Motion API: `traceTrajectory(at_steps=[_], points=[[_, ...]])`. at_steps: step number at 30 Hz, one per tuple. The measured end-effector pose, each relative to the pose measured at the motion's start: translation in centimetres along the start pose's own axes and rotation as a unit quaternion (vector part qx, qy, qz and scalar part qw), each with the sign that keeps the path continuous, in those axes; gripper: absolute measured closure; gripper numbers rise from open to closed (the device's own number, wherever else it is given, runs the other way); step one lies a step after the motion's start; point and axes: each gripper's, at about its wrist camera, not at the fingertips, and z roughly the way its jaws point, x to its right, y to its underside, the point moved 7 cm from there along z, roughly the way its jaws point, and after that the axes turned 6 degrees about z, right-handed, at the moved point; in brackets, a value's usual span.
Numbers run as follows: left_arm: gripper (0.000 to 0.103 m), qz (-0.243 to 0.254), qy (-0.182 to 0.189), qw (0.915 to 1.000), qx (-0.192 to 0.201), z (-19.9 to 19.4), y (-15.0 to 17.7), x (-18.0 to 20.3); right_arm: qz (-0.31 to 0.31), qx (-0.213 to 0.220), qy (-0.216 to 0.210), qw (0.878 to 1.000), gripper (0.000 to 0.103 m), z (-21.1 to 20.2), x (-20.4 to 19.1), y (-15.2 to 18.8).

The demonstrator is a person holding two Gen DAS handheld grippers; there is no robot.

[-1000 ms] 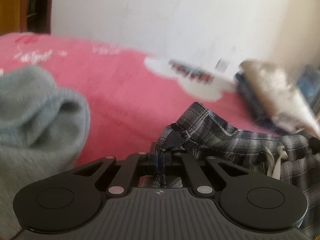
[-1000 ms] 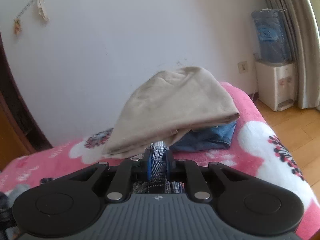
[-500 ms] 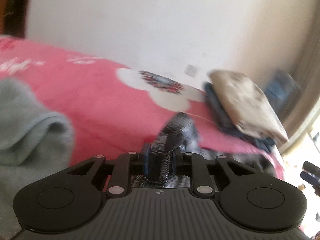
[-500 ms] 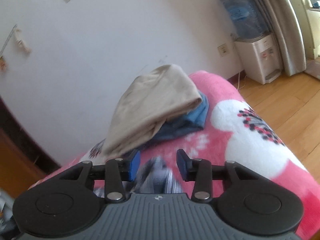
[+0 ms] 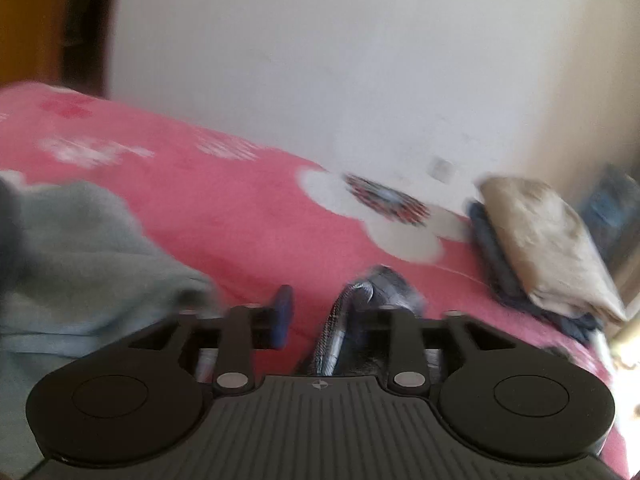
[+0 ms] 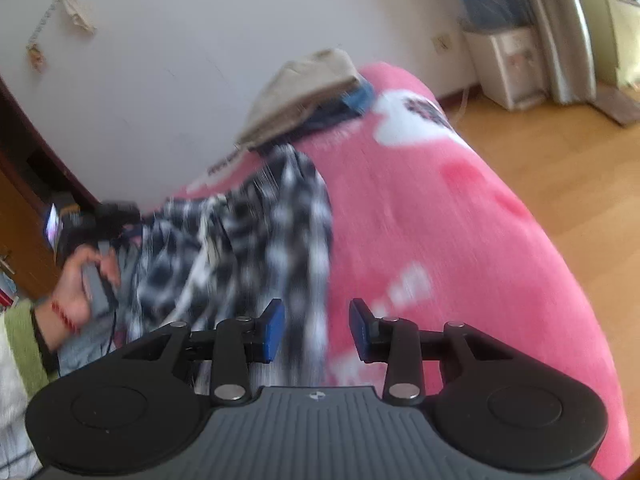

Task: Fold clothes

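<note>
Left wrist view, from left to right: a grey-green garment lies heaped on the pink blanket of the bed, then come the left tongs, spread wide, with a fold of the plaid shorts lying against the right finger but not pinched. Further right, by the wall, a folded beige garment sits on top of a dark blue one.

From the right wrist camera, the person's left hand grips the other tool's handle at the far left. Beside it the plaid shorts lie crumpled and blurred on the blanket, reaching down between the fingers of the right tongs, which stand wide apart and hold nothing. At far right stands a water dispenser on the wooden floor.
</note>
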Motion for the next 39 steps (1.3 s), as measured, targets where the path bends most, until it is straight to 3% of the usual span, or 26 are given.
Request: traceTrajectory(at_steps=[2, 6, 8, 12, 15, 18, 24, 28, 34, 37, 39], points=[[0.058, -0.012, 0.035, 0.9980, -0.050, 1.5, 0.2, 0.2, 0.010, -0.006, 0.001, 1.000, 0.065, -0.6, 0.4, 1.1], [0.052, -0.061, 0.024, 0.9930, -0.098, 2.1, 0.0, -1.1, 0.035, -0.016, -0.002, 0.999, 0.065, -1.9, 1.1, 2.3], [0.044, -0.086, 0.021, 0.9920, -0.089, 1.1, -0.9, -1.8, 0.047, -0.021, -0.004, 0.999, 0.064, -2.4, 1.5, 2.7], [0.037, -0.125, 0.066, 0.9883, -0.057, -1.1, -2.9, -2.2, 0.061, -0.029, -0.009, 0.998, 0.064, -3.1, 2.0, 3.6], [0.037, -0.082, 0.066, 0.9944, -0.016, -4.0, -3.0, -1.0, 0.065, -0.026, -0.012, 0.997, 0.064, -3.4, 1.9, 4.1], [0.037, -0.026, 0.102, 0.9941, -0.027, -7.1, -1.2, 1.3, 0.068, -0.013, -0.027, 0.997, 0.064, -4.1, 1.1, 4.3], [0.037, 0.044, 0.189, 0.9794, -0.055, -15.5, 4.4, 4.6, 0.075, 0.009, -0.039, 0.996, 0.064, -6.8, -0.3, 5.1], [0.037, 0.061, 0.227, 0.9715, -0.032, -22.0, 5.9, 4.5, 0.080, 0.030, -0.051, 0.995, 0.064, -9.9, -1.0, 5.7], [0.037, 0.065, 0.215, 0.9736, 0.041, -32.6, 5.0, 2.9, 0.072, 0.021, -0.084, 0.994, 0.064, -13.8, -3.4, 8.1], [0.036, 0.086, 0.200, 0.9753, 0.039, -36.8, 5.8, 2.0, 0.062, -0.020, -0.107, 0.992, 0.064, -15.1, -5.7, 11.1], [0.036, 0.119, 0.189, 0.9746, 0.016, -38.8, 8.3, 1.6, 0.051, -0.055, -0.111, 0.991, 0.063, -15.6, -7.2, 13.9]])
